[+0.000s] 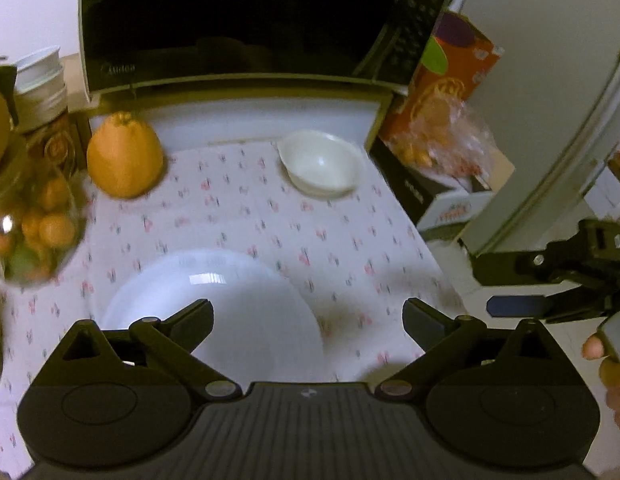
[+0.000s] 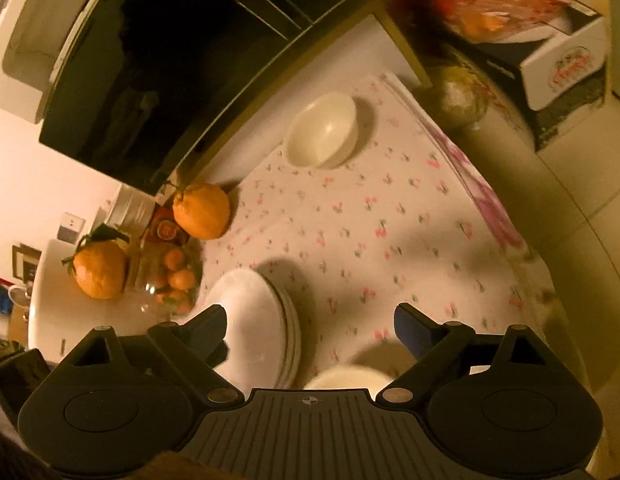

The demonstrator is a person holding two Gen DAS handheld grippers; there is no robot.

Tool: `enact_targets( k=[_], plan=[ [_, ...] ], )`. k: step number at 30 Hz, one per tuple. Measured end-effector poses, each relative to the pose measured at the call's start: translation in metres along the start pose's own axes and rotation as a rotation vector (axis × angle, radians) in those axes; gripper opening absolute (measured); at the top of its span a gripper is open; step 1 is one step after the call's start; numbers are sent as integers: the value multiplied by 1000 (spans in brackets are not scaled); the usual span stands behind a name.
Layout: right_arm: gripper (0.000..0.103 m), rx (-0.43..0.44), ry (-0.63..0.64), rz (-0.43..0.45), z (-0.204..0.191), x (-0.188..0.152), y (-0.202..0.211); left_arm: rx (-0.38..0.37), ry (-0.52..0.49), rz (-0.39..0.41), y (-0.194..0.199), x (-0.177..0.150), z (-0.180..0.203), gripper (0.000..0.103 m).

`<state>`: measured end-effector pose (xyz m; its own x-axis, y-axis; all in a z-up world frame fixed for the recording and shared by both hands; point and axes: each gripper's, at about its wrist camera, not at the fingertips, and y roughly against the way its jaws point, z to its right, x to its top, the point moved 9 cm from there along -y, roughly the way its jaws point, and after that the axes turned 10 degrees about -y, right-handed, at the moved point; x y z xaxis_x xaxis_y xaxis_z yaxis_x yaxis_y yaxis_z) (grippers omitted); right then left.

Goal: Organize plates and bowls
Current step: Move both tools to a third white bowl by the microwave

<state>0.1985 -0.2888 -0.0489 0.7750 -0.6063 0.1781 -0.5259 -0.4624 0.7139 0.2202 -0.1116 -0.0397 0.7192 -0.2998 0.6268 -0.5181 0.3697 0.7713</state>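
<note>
While both tongs (image 1: 308, 316) (image 2: 310, 320) gape empty, bare cloth (image 1: 270, 216) separates plates (image 1: 214, 304) from bowl (image 1: 322, 166).

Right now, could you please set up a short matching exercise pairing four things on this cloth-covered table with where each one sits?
Things:
1. cream bowl
2. stack of white plates
3. large orange fruit
4. glass bowl of small oranges

Places:
A. near edge of the cloth, just ahead of the open left tongs
B. off the cloth, at its left side
C. far end of the cloth, right of centre, before the microwave
D. far left corner of the cloth

Pairs: 1-C, 2-A, 3-D, 4-B
</note>
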Motion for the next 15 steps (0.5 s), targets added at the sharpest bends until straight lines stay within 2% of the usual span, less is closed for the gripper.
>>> enact_targets(
  k=[10, 15],
  plan=[
    [93, 176, -104, -38, -3, 76, -49, -14, 152, -2, -49, 59, -38, 101],
    [93, 235, -149, -44, -2, 110, -84, -60, 251, 7, -88, 78, -41, 99]
  ],
)
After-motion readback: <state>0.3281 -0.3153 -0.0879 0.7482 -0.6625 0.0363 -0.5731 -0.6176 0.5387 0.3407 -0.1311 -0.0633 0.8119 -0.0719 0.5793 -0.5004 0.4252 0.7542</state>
